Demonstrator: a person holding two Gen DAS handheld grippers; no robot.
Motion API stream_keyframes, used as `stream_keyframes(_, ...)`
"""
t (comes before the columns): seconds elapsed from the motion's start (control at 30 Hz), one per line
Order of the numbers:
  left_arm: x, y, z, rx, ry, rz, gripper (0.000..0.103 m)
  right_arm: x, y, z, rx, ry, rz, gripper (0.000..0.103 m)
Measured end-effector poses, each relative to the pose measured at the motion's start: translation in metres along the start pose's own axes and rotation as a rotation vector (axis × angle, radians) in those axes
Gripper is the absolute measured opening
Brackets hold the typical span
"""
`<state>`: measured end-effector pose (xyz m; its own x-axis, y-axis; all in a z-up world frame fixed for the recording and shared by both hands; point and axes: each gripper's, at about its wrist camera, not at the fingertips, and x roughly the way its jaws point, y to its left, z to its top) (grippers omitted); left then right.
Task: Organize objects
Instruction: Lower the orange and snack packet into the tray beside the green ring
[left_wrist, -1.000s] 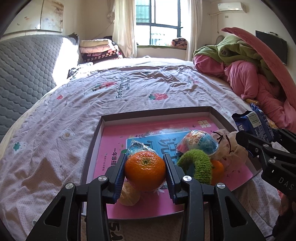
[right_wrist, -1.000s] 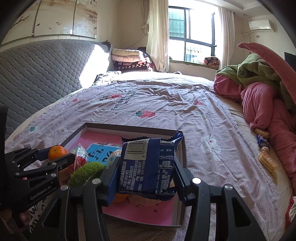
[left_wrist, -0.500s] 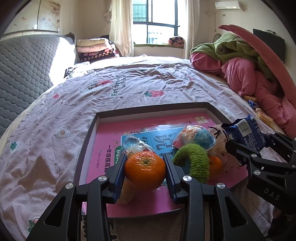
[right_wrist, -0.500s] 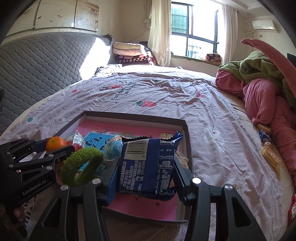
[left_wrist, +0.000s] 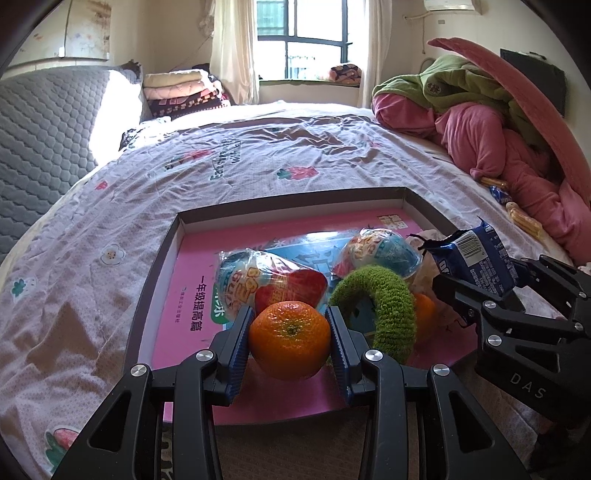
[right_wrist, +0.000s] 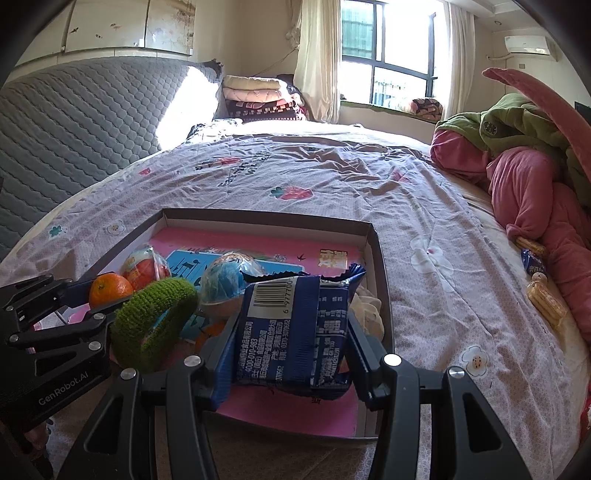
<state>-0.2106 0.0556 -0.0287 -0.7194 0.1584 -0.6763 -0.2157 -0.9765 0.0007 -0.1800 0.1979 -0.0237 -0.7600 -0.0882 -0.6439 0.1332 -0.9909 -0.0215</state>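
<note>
The left tongs clamp an orange above the near left part of the shallow box on the bed. Beside it in the box stands a green knitted ring. The right tongs grip a blue snack packet over the box's right side.

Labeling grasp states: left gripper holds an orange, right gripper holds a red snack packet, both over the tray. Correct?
One error: the snack packet in the right gripper is blue, not red, as the right wrist view shows. The rest holds: the left gripper clamps the orange, and both are over the tray.
</note>
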Motion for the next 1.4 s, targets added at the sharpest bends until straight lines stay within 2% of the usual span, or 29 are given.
stream_keyframes(0.53, 0.014, 0.001, -0.006, -0.002, 0.063, -0.002, 0.041, 0.007, -0.002, -0.005, 0.016, 0.019, 0.007, 0.052)
stream_keyframes(1.4, 0.011, 0.001, -0.009, 0.001, 0.076, 0.014, 0.041, 0.005, -0.011, -0.016, 0.067, 0.054, 0.021, 0.053)
